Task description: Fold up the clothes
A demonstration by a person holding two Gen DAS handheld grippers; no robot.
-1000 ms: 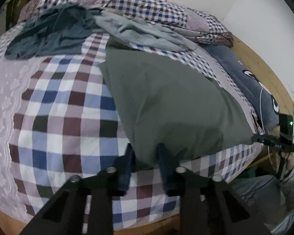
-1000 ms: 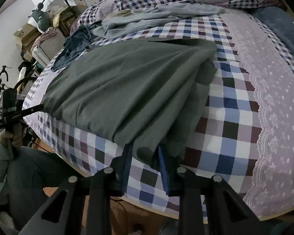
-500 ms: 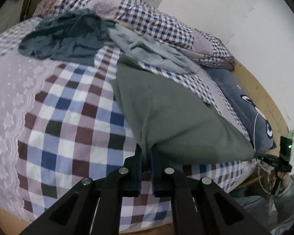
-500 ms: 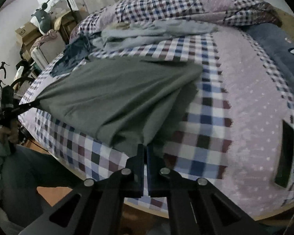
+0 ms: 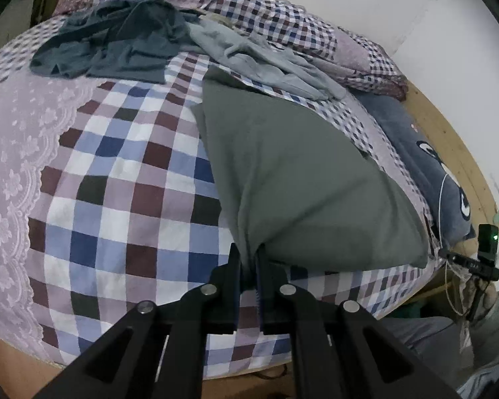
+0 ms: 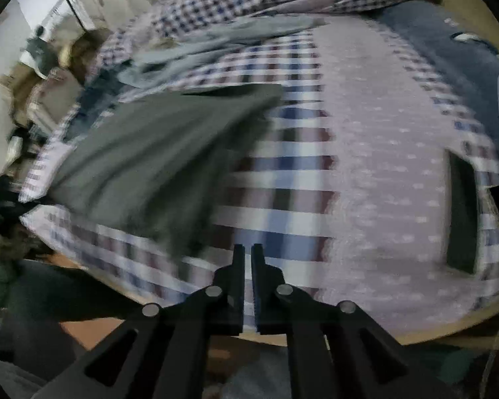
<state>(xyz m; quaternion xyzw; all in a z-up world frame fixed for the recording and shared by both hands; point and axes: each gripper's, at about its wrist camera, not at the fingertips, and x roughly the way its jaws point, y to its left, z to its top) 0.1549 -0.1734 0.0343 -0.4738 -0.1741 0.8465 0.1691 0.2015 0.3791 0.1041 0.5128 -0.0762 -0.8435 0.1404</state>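
Note:
A grey-green garment point(image 5: 299, 173) lies folded flat on the checked bedsheet point(image 5: 116, 199). My left gripper point(image 5: 248, 256) is shut on its near corner, and the cloth rises in a pinch between the fingers. The right wrist view is blurred by motion. There my right gripper point(image 6: 245, 249) hangs over the bed's near edge, to the right of the garment point(image 6: 156, 153). Its jaws are opening by a narrow slit. Only the sheet shows through the slit, with no cloth in it.
A dark blue-grey garment point(image 5: 116, 43) and a light grey one point(image 5: 266, 63) lie crumpled at the far side. A navy pillow point(image 5: 432, 166) lies along the wooden bed frame point(image 5: 459, 153). A dark phone point(image 6: 462, 212) rests on the sheet. A person's legs point(image 6: 33, 299) are beside the bed.
Both grippers went from open around the garment's near edge to shut on it. The right gripper has since come off the cloth and slid away to the right.

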